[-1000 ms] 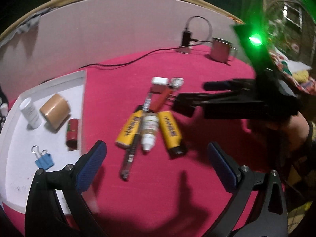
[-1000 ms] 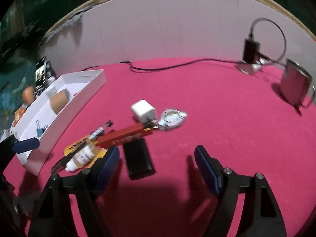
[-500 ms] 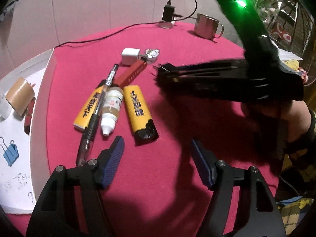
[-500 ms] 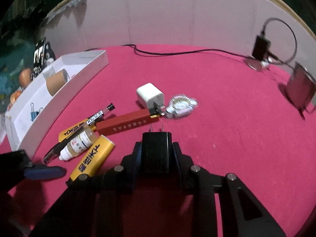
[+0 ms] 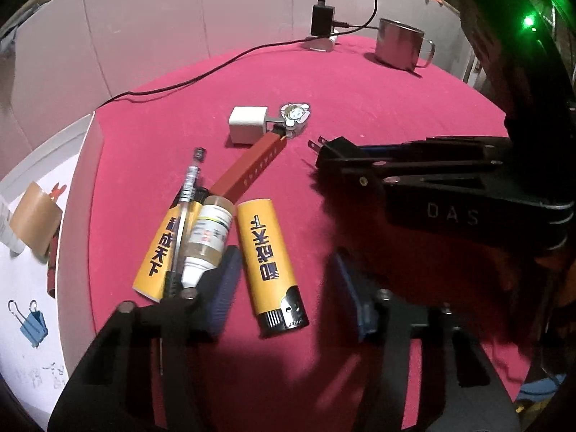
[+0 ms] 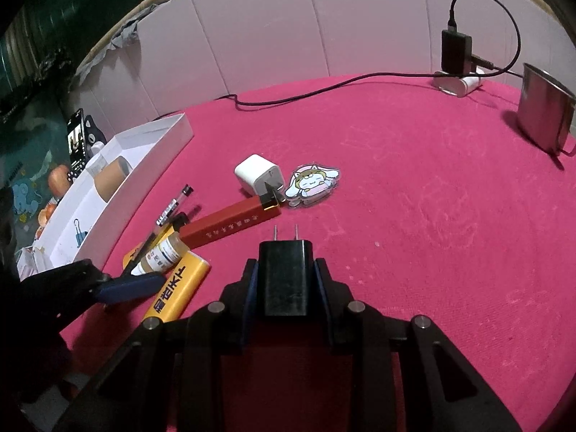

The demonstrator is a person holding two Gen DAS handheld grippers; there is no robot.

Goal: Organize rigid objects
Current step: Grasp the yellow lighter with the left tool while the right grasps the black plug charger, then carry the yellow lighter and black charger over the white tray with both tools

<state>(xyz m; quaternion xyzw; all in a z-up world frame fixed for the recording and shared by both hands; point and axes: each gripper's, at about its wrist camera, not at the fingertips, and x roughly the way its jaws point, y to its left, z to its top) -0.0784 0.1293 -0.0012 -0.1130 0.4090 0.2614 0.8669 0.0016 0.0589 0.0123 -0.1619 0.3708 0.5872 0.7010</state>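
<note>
My right gripper [image 6: 286, 280] has just clamped the black plug adapter [image 6: 285, 277], ready for boxing, while my left gripper [image 5: 284, 288], jaws closing but not yet gripping, straddles the yellow lighter [image 5: 270, 262].

A black plug adapter [image 6: 285, 276], prongs pointing forward, sits low in the frame's centre. At centre left a heap — two yellow lighters [image 5: 270, 261], a small bottle [image 5: 208, 239], a pen [image 5: 184, 207], a red stick [image 5: 252, 169] — lies beside a white charger cube [image 5: 247, 129].

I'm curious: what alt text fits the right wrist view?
Tongs grip a black plug charger above a pink table. Beyond lie a red stick, white charger, cartoon sticker and white tray.
</note>
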